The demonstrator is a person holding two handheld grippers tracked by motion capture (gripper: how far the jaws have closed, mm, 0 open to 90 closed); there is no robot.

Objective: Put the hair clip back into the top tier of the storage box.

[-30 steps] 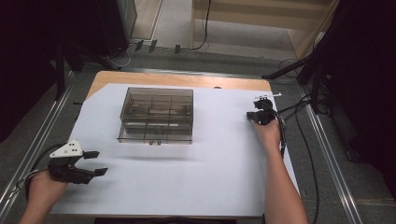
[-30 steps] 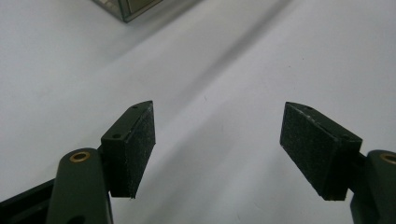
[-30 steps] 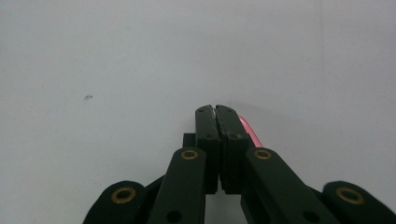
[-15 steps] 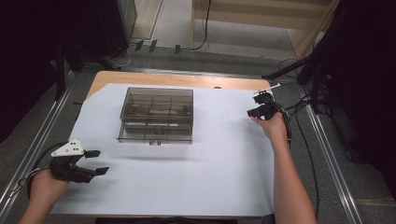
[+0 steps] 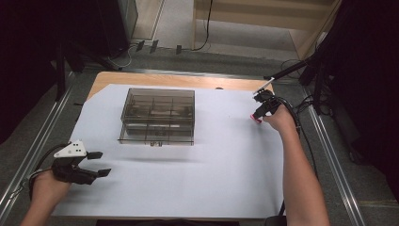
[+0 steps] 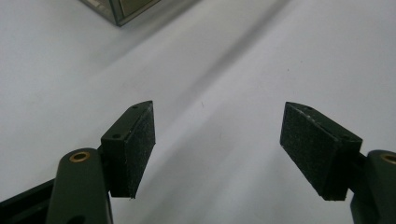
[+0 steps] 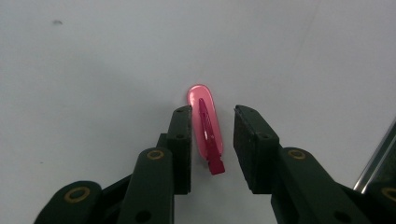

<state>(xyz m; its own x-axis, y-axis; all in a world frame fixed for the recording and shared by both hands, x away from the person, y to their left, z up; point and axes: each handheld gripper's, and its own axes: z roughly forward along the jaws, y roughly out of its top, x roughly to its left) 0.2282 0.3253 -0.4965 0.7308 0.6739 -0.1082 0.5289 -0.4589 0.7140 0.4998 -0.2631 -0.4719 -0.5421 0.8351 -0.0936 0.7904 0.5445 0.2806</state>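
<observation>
Bench [image 5: 226, 188] covered with white sheet. Smoky transparent compartment box [image 5: 157, 116] stands in far-left part of sheet. My left gripper [image 5: 96, 163] hovers near front-left corner, jaws spread wide, nothing between. My right gripper [image 7: 212, 140] at far-right side, jaws partly apart around pink hair clip [image 7: 205, 127]; left jaw seems touching clip, right jaw apart. Clip lies flat on sheet.

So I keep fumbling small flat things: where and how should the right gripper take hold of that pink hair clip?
Grip the pink hair clip across its narrow width, about mid-length, coming straight down from above. It lies flat on the white sheet, long and slim, so only its two long edges offer opposing faces. The right gripper already straddles it, jaws parallel to those edges and not yet closed, so closing there probably works.
</observation>
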